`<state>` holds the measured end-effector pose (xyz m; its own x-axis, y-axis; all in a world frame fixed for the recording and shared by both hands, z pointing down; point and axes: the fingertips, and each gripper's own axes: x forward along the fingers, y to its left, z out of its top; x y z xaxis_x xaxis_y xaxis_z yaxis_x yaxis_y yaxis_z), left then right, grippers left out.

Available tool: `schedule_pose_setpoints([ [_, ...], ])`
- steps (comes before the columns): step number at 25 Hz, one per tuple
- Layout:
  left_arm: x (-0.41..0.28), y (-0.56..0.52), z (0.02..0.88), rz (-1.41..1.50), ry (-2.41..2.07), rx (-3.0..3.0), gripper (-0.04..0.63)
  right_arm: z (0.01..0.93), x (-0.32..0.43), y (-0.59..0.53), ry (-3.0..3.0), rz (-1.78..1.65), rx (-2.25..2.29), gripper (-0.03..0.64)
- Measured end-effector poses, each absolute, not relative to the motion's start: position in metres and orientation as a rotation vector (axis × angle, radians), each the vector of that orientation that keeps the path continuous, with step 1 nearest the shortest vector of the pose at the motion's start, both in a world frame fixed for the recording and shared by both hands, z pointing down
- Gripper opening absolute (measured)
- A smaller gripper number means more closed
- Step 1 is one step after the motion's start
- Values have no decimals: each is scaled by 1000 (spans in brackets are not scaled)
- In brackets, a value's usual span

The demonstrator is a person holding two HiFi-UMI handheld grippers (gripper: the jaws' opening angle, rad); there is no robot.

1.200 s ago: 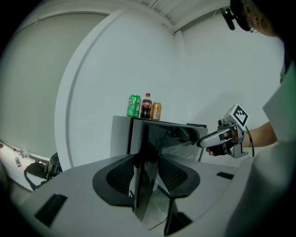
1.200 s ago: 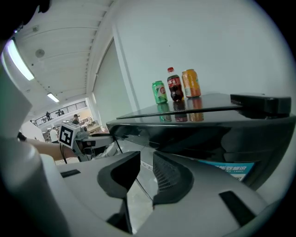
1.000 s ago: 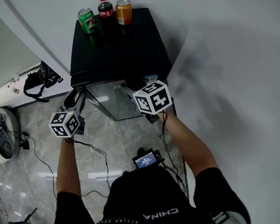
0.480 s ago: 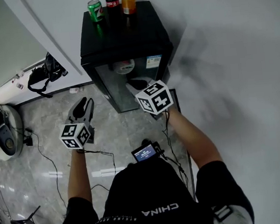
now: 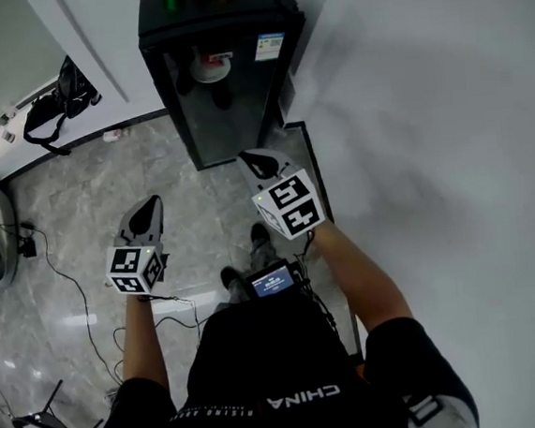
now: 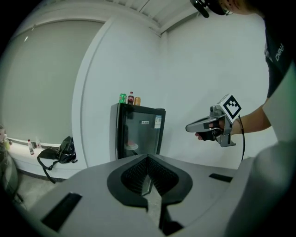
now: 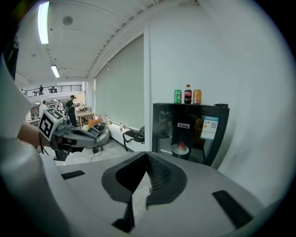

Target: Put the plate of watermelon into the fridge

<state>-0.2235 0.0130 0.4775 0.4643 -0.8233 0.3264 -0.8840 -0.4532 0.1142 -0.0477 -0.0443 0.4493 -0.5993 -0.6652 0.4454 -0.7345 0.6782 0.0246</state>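
Black fridge [image 5: 241,131] — watermelon plate [image 5: 208,69] inside.

Marble floor [image 5: 71,227], black fridge [image 5: 239,117] on it, black bag [image 5: 50,107] (by the wall [image 5: 91,46])

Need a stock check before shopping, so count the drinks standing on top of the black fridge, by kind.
Cans: 2, a green can and an orange can
Bottles: 1, a dark bottle with a red cap
Total: 3
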Motion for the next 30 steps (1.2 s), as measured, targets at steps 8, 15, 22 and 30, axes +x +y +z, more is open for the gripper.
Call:
schedule_pose_setpoints([
  [8, -175, 80, 483, 361, -1424, 2474, 12, 460, -4, 22, -2414, 231, 1108, 15],
  [15, -112, 132, 489, 425, -1440, 2435, 12, 458, 57, 79, -2458, 239, 1100, 15],
  [22, -28, 180, 476, 424, -1401, 2460, 12, 454, 127, 129, -2480, 264, 1125, 15],
  [30, -7, 200, 463, 416, -1390, 2534, 12, 452, 133, 153, -2513, 245, 1160, 15],
])
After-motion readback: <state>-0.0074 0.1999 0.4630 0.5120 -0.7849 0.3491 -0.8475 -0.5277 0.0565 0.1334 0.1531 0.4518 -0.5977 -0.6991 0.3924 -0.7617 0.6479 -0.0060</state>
